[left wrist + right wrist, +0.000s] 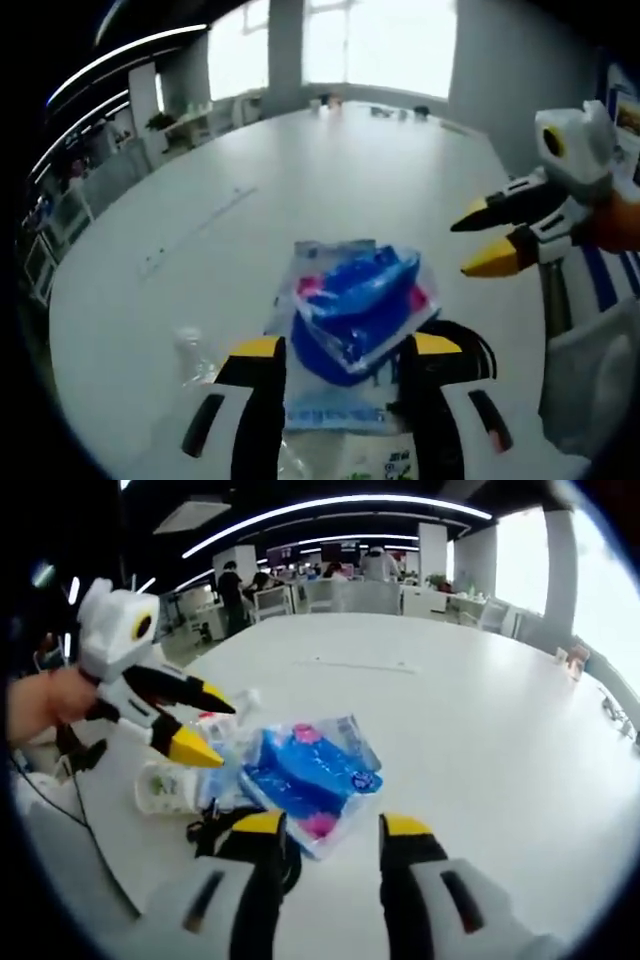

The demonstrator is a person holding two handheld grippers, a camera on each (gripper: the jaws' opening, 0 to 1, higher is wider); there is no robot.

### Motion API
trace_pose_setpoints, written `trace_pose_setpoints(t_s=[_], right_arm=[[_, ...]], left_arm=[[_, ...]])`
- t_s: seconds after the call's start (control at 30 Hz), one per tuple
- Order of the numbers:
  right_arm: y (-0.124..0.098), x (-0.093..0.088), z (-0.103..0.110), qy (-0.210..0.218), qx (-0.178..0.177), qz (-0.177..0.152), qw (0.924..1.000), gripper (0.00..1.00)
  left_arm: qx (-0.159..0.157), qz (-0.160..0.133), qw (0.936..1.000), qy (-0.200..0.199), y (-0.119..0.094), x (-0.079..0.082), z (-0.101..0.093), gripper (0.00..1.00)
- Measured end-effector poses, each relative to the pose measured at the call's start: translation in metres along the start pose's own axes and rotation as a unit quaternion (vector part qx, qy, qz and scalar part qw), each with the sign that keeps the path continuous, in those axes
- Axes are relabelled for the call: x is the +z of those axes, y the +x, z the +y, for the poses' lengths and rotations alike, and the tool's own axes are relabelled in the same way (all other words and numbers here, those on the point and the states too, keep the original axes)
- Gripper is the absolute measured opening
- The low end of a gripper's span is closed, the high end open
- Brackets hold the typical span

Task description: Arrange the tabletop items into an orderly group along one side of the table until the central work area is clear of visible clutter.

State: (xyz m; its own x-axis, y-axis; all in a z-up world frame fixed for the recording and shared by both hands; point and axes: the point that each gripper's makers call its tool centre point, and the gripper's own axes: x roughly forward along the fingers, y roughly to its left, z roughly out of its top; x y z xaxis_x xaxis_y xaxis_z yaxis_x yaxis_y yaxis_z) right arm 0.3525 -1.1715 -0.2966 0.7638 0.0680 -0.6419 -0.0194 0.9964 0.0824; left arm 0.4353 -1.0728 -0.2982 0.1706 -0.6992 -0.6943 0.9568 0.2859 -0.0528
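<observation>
I bracket the blue packet with my left claw, both claws spread (nothing gripped); next, clench and shift it aside.

An open-plan office: big white table, desks, ceiling strip lights

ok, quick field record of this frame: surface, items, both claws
surface: large white table
main item: blue plastic-wrapped tissue pack, lying flat
beside it: small white paper cup on its side; crumpled clear plastic bottle; black cable
left claw: open, jaws either side of the pack's near end
right claw: open, just short of the pack
</observation>
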Motion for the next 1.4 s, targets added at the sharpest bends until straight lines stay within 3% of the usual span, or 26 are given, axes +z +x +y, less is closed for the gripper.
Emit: trace_pose_setpoints(t_s=[0.57,1.1,1.4], right_arm=[[0.018,-0.017,-0.007,0.016,-0.011,0.030,0.9994,0.31],[0.033,-0.025,-0.005,0.036,-0.006,0.042,0.9985,0.27],[0.043,-0.028,-0.004,0.044,-0.005,0.048,0.9979,0.18]], left_arm=[[0.007,0.049,0.9988,-0.003,0.021,-0.015,0.006,0.29],[0.007,0.069,0.9975,-0.006,0.033,-0.022,0.008,0.21],[0.006,0.083,0.9964,-0.011,0.039,-0.028,0.009,0.17]])
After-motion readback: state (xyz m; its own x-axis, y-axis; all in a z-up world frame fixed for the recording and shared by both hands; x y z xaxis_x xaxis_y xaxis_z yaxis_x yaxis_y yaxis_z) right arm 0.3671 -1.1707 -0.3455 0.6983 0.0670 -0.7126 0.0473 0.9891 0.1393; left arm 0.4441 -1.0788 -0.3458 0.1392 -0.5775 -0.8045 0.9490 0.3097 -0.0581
